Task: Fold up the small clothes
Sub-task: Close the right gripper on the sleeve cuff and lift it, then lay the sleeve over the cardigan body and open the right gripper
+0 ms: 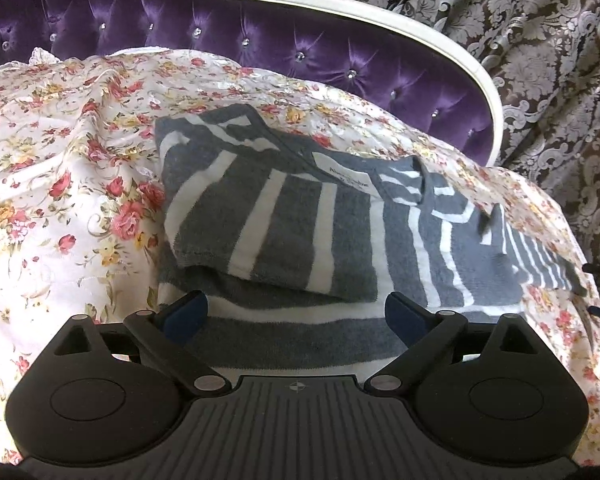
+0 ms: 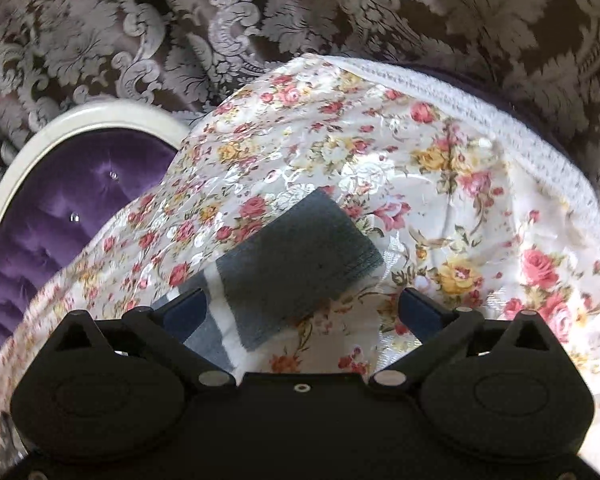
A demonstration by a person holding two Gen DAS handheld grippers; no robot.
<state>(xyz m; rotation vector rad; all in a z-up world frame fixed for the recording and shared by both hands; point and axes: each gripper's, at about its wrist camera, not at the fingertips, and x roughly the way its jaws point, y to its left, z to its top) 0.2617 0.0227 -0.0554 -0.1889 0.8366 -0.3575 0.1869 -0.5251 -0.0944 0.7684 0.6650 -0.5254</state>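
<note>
Left gripper (image 1: 296,312): angled downward over the near edge of the striped garment (image 1: 284,216), jaws spread wide, gripping nothing. Right gripper (image 2: 300,312): angled downward, jaws wide, empty; grey sleeve cuff (image 2: 300,256) lies between them untouched. Garment: grey knit with white stripes, partly folded, on the floral bedspread (image 1: 60,200). Long axis runs left to right; sleeve trails rightward, neck label facing up.
</note>
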